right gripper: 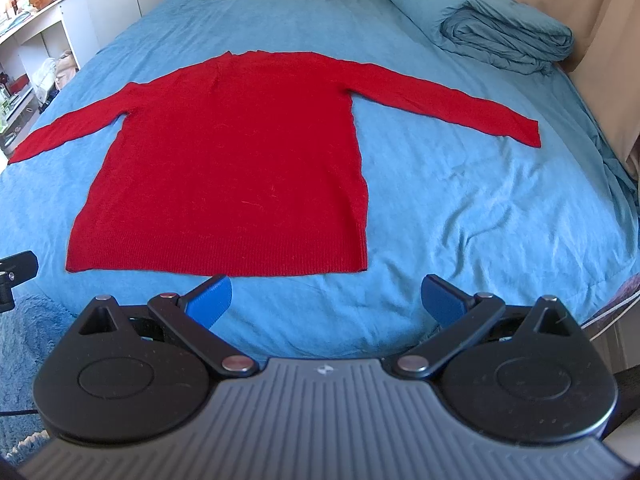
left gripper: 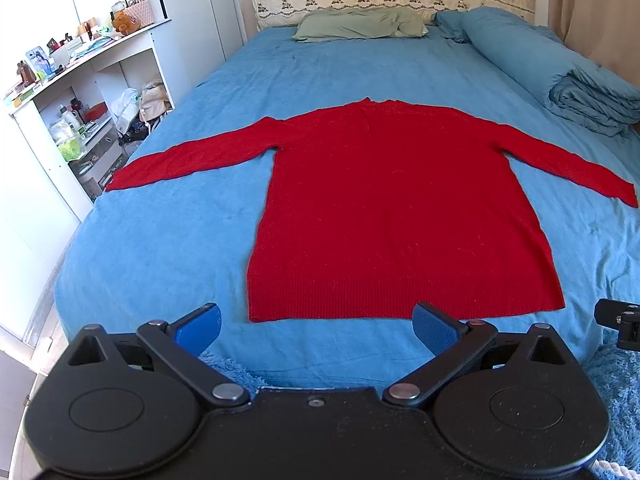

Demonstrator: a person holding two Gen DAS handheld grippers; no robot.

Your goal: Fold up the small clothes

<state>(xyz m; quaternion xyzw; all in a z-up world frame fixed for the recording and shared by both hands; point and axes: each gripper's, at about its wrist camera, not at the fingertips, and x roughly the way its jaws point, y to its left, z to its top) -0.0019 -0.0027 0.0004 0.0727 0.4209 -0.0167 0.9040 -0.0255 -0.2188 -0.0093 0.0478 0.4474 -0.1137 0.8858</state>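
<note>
- Shelf (left gripper: 80, 92) left of bed: cluttered with bottles and boxes, contents too small to identify.
- Left gripper (left gripper: 316, 322): fingers wide apart, empty, just short of sweater hem.
- Right gripper (right gripper: 326, 300): fingers wide apart, empty, near hem's right corner.
- Sweater (left gripper: 396, 208): red knit, ribbed hem, flat on blue bed (left gripper: 160, 240), sleeves spread outward.

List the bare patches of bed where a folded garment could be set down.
Free sheet: right of the sweater below its sleeve, left of it below the other sleeve, and between collar and pillow. Crowded: the far right, with the rolled duvet.
</note>
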